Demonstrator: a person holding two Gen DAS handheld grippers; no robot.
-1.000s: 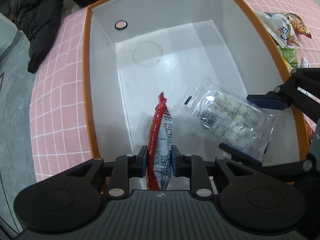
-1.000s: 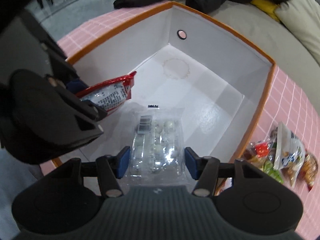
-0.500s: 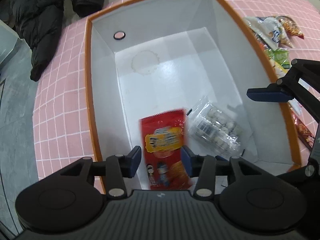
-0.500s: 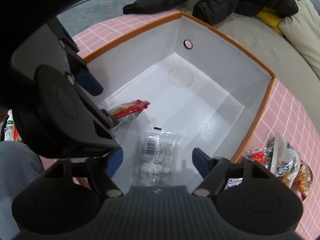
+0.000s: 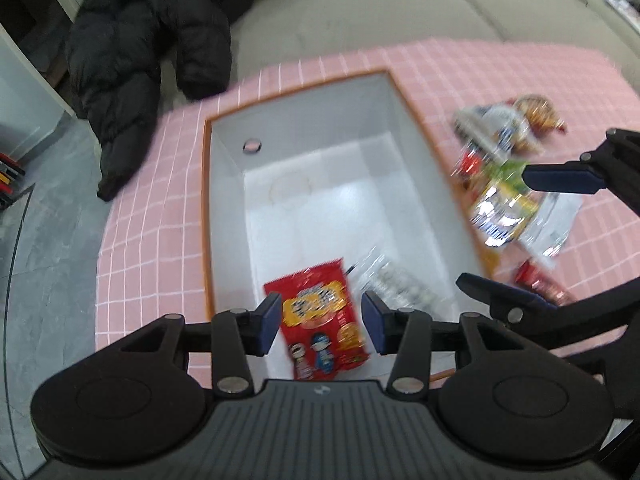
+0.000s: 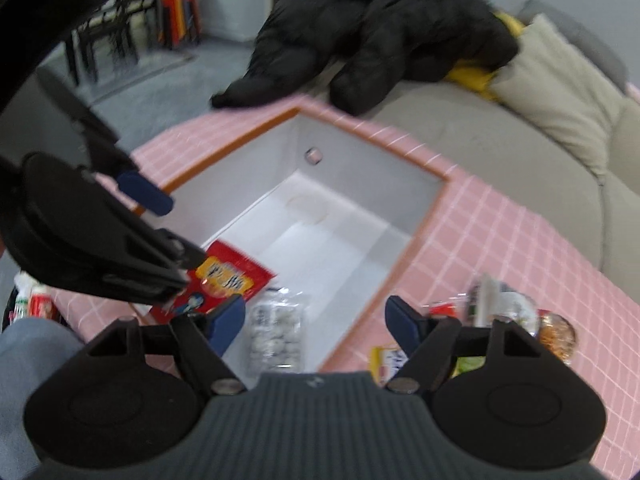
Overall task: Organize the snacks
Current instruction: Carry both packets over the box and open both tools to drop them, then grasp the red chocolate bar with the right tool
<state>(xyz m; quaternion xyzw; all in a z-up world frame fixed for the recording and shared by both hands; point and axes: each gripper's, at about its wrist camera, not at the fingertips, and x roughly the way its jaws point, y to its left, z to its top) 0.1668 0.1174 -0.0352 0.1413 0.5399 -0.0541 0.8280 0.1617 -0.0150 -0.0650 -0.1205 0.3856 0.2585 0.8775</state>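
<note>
A grey sofa (image 6: 500, 148) fills the upper right of the right wrist view, with a black puffer jacket (image 6: 372, 36) draped across its upper centre and a beige cushion (image 6: 560, 80) at the right edge. Below it, a pink grid-patterned tablecloth (image 5: 160, 208) covers the table through the middle of both views.

On the cloth sits an open white box with an orange rim (image 5: 320, 168), in the centre of the left wrist view. On its floor, toward the lower edge of the frame, a red snack packet (image 5: 320, 316) lies flat, face up. Just to its right lies a clear pack of small white balls (image 5: 400, 284), its edge close to the packet; whether they touch cannot be told.

Outside the box, on the cloth at the right of the left wrist view, a blurred pile of mixed snack bags (image 5: 508, 172) rests.

The left gripper (image 5: 320, 322) hovers above the near end of the box, jaws spread apart and holding nothing, the red packet visible between them. The right gripper (image 6: 316, 320) is likewise spread wide and empty, over the box's near right rim.
</note>
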